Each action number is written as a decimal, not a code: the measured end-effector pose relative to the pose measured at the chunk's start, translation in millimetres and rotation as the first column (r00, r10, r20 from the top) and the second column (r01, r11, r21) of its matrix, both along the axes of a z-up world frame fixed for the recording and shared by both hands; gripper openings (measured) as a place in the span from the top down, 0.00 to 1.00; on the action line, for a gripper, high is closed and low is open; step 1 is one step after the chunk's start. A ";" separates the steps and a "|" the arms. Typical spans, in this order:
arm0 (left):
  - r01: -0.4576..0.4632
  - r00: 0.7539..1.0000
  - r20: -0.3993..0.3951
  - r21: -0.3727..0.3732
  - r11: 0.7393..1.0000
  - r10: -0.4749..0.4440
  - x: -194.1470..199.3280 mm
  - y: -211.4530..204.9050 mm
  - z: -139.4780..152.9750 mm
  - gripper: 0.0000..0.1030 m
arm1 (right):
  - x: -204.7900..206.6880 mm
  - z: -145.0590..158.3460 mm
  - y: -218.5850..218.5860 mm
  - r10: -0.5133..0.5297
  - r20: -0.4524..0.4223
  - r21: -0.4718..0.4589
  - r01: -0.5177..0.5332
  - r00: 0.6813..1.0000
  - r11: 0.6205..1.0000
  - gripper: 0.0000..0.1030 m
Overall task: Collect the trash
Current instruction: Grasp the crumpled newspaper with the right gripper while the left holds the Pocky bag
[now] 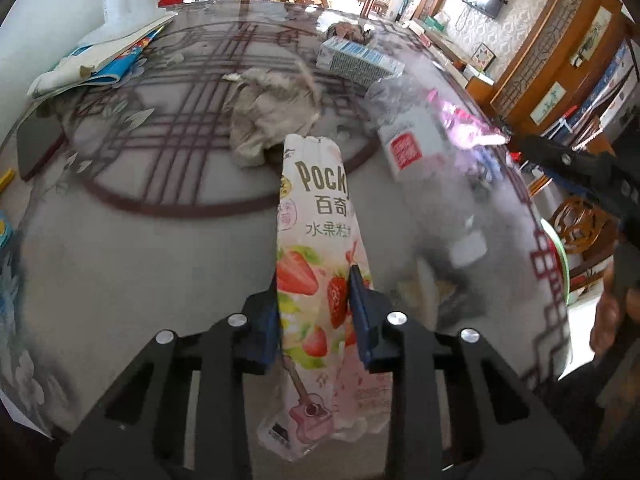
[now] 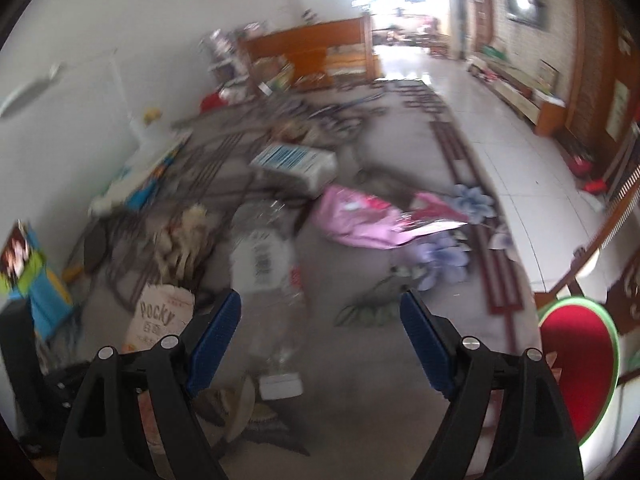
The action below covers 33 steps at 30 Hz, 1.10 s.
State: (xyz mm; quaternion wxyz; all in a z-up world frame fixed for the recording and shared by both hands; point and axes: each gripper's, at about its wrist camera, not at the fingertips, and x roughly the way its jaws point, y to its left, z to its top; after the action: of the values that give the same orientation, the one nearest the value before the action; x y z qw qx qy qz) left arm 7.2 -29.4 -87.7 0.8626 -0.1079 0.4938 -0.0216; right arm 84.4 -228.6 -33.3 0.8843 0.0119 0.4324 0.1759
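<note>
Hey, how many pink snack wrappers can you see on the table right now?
2. The Pocky wrapper is clamped in the left hand-held gripper. A pink wrapper lies flat near the table's right edge, beyond the plastic bottle. Others may be hidden.

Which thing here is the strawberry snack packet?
Look at the big patterned tablecloth. Near its front edge, the left gripper pinches a tall packet. Only this one shows red strawberries and the word Pocky; the crumpled paper behind it is plain beige.
</note>
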 end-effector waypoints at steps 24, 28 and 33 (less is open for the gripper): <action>-0.031 0.999 0.015 -0.193 0.981 0.035 -5.9 25.5 -12.3 0.71 | 58.5 -9.6 162.8 0.260 -0.082 0.118 -0.250 0.962 0.961 0.24; -0.047 0.999 0.008 -0.233 0.971 0.050 -6.1 30.9 -13.9 0.71 | 72.6 -27.3 185.8 0.275 -0.179 0.080 -0.265 0.945 0.961 0.24; -0.058 0.998 0.001 -0.266 0.962 0.060 -5.2 36.3 -15.9 0.71 | 82.0 -41.6 194.7 0.274 -0.244 0.055 -0.269 0.930 0.962 0.55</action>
State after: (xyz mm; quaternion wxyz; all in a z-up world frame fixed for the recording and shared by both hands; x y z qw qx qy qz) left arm 2.0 6.9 -103.6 0.8428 -0.2373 0.4790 -0.0625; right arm 166.4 -34.0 -74.9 0.7899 -0.0169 0.5358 0.2977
